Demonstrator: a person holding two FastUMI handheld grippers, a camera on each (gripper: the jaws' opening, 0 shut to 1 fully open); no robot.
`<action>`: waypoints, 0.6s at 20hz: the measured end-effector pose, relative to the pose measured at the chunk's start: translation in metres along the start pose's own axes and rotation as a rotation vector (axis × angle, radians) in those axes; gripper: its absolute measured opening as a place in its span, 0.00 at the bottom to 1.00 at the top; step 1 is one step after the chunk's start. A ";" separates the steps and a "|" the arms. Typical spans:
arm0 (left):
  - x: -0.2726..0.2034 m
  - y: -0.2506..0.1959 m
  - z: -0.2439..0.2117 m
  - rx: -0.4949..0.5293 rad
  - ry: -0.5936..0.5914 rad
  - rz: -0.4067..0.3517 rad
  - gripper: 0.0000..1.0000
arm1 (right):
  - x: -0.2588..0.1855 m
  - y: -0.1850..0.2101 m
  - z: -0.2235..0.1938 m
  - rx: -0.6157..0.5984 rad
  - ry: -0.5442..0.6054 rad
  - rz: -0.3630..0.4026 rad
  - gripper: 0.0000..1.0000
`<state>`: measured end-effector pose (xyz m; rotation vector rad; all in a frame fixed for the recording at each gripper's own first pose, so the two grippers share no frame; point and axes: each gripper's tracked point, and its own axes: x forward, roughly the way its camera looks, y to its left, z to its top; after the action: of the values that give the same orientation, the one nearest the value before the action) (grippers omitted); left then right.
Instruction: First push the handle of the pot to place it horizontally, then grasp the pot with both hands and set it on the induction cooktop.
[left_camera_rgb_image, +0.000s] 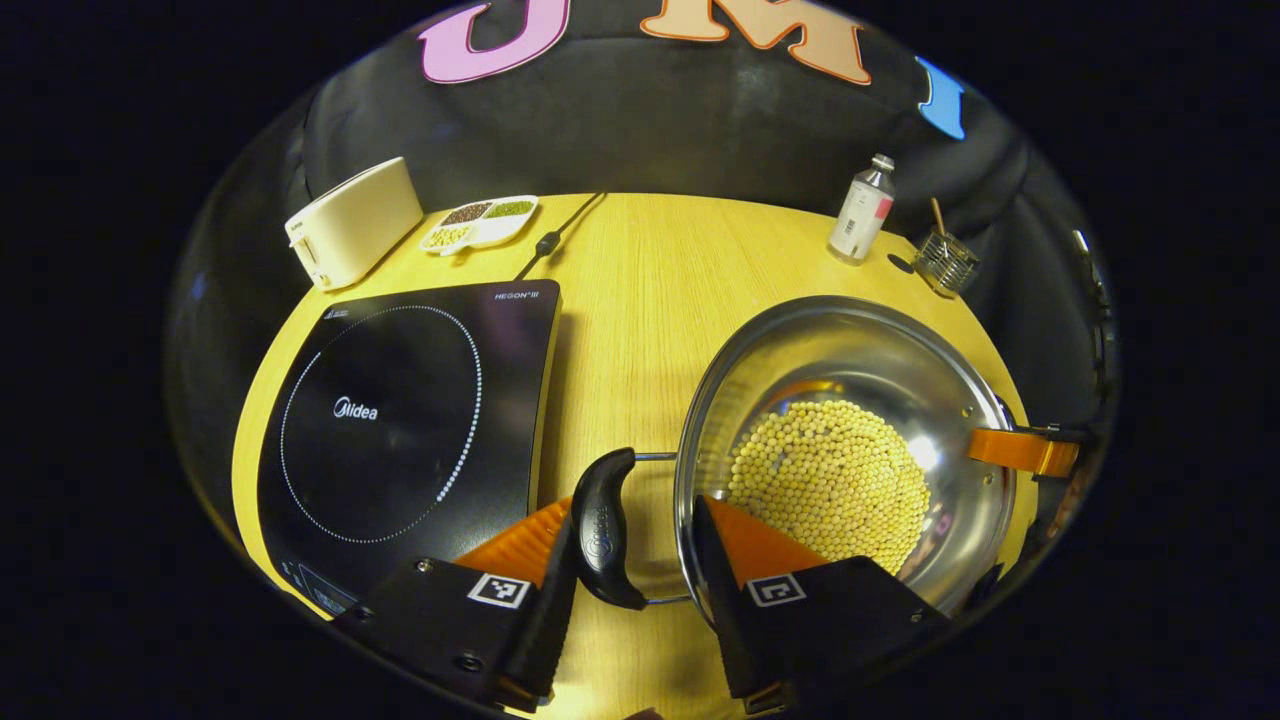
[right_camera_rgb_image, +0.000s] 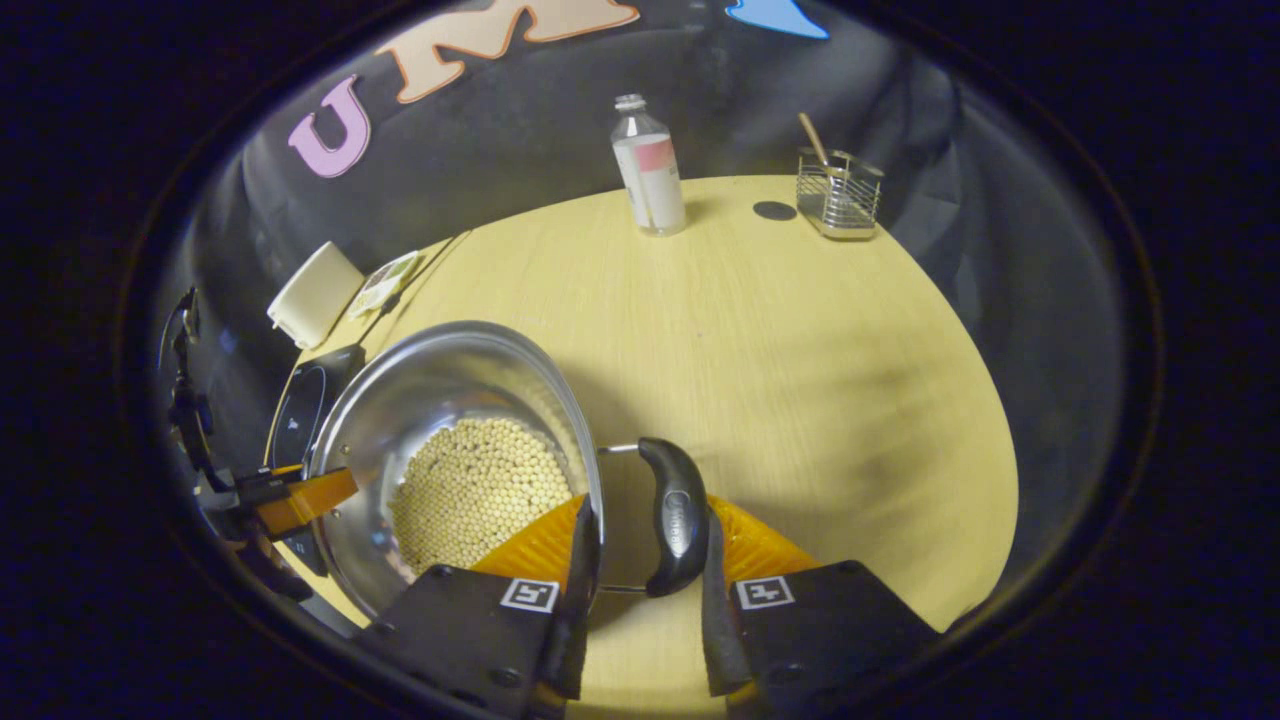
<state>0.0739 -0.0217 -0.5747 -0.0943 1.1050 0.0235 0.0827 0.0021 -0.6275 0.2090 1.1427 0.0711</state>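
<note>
1. The round, pale wooden tabletop (left_camera_rgb_image: 640, 290) carries everything, and black cloth hangs as the booth's wall behind it.
2. In the left gripper view, the black induction cooktop (left_camera_rgb_image: 410, 430) lies flat at left of centre, its cord running away toward the wall.
3. The steel pot (left_camera_rgb_image: 850, 340) sits on the tabletop just right of the cooktop, apart from it, with a bed of yellow soybeans (left_camera_rgb_image: 830, 480) in its bottom.
4. The left gripper (left_camera_rgb_image: 632, 535) has its jaws spread around the pot's near side: one finger outside the black left handle (left_camera_rgb_image: 603, 530), the other over the rim inside the pot. I cannot tell whether they press on anything.
5. In the right gripper view, the right gripper (right_camera_rgb_image: 645, 540) is at the black right handle (right_camera_rgb_image: 675, 525): one finger at the pot's wall, the other just beside the handle, the jaws partly spread.
6. Far edge, left gripper view: a cream toaster (left_camera_rgb_image: 352, 222) upper left, a divided dish of grains (left_camera_rgb_image: 480, 222) beside it.
7. A clear bottle (left_camera_rgb_image: 862, 212) and a wire holder (left_camera_rgb_image: 945, 262) stand upper right.
</note>
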 end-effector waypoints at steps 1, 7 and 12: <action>-0.003 -0.001 -0.002 -0.006 0.003 -0.002 0.64 | -0.003 0.000 -0.001 0.003 0.003 -0.001 0.44; -0.028 0.014 0.016 0.033 -0.054 0.017 0.65 | -0.020 0.020 0.003 0.023 -0.025 0.025 0.43; -0.051 0.050 0.036 0.028 -0.092 0.046 0.63 | -0.025 0.060 0.010 0.045 -0.041 0.073 0.43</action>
<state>0.0796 0.0329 -0.5159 -0.0420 1.0156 0.0529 0.0841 0.0555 -0.5887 0.2909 1.0967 0.1050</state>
